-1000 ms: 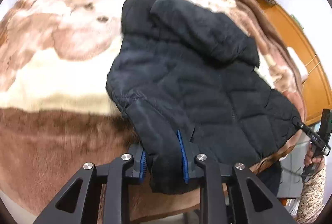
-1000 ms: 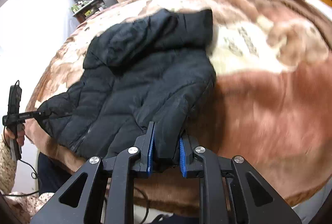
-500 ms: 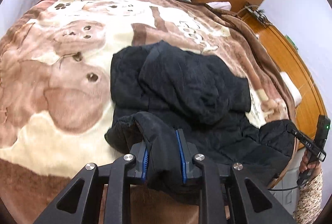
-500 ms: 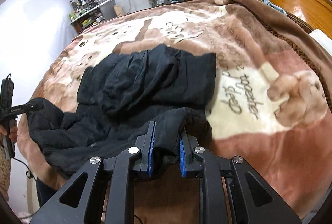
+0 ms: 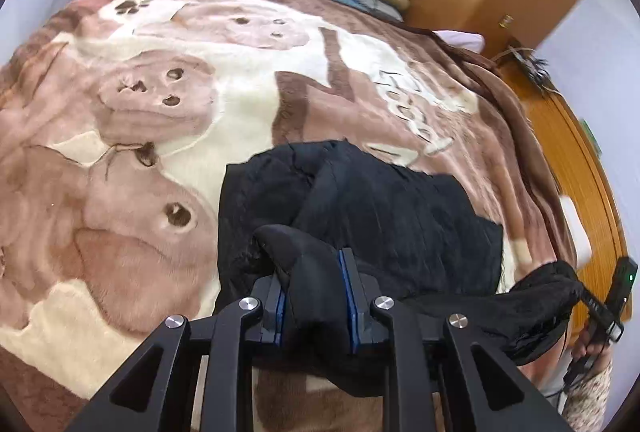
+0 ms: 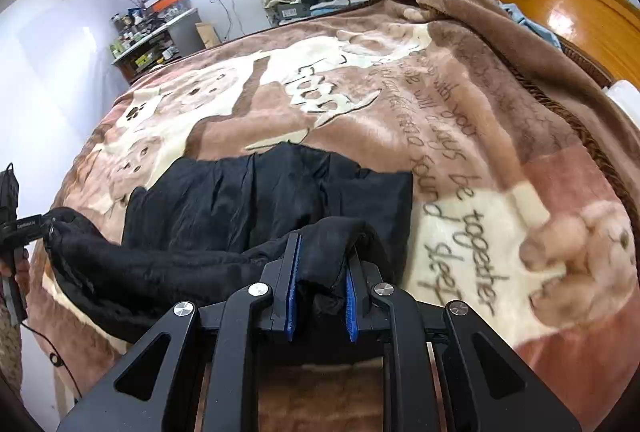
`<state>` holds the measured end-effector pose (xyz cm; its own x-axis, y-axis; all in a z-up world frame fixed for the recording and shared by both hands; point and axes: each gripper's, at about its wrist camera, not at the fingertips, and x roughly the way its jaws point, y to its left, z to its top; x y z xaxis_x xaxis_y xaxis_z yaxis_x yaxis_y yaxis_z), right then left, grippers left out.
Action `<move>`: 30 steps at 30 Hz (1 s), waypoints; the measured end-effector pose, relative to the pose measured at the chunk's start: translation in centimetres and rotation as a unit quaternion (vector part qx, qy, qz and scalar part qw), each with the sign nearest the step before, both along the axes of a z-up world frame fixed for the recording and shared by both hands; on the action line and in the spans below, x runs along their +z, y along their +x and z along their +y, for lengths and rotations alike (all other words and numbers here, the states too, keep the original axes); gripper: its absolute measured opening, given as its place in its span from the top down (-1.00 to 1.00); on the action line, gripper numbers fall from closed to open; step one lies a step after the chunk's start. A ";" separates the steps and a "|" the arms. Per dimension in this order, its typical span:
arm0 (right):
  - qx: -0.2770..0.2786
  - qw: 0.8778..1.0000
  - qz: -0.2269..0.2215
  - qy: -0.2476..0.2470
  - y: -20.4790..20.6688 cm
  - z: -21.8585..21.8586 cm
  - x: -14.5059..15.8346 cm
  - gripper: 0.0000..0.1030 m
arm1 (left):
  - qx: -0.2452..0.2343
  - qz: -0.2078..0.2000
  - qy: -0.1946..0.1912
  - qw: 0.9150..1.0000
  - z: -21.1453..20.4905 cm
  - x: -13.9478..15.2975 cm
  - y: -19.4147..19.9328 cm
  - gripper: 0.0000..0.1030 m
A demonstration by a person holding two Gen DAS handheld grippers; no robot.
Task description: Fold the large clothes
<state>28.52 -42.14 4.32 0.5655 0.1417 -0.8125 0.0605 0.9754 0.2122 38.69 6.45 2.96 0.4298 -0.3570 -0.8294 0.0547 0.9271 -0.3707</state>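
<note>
Left gripper (image 5: 315, 290) clamps jacket (image 5: 400, 216) hem | right gripper (image 6: 320, 290) likewise | advice: carry both corners level toward 12 o'clock, hem taut.

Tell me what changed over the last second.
Both grippers, left and right, carried the jacket's near edge up and toward its far end, doubling it over. Both stayed clamped on it; the blanket did not move.

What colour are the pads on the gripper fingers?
Blue pads on black fingers, clearest in the right wrist view, clamped on the black jacket.
</note>
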 end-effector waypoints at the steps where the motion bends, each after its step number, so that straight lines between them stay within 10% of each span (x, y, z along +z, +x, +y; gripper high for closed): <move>1: -0.004 1.000 0.005 0.000 1.0 -0.1 -0.2 0.63 | 0.003 0.005 -0.001 1.000 0.0 -0.4 0.9 0.56; 13: -0.064 0.993 0.087 0.046 9.8 -1.8 -5.3 0.60 | 0.069 0.092 -0.022 0.993 -0.4 -7.2 9.7 0.46; 21: -0.147 0.973 0.107 0.143 11.6 -4.9 -7.9 0.51 | 0.088 0.076 -0.127 0.985 2.4 -7.9 9.8 -0.09; 25: -0.196 0.961 0.099 0.168 12.1 -6.1 -7.9 0.25 | 0.118 0.038 -0.107 0.986 3.8 -6.1 9.4 -0.33; 30: -0.142 0.988 0.044 0.038 12.2 -3.5 -4.9 0.23 | 0.058 0.012 -0.043 0.997 1.7 -3.8 7.0 -0.37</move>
<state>40.72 -45.64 -0.58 0.5185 0.0502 -0.8536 0.3513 0.8976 0.2662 45.67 8.17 -0.84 0.4524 -0.3771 -0.8082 -0.0610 0.8910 -0.4499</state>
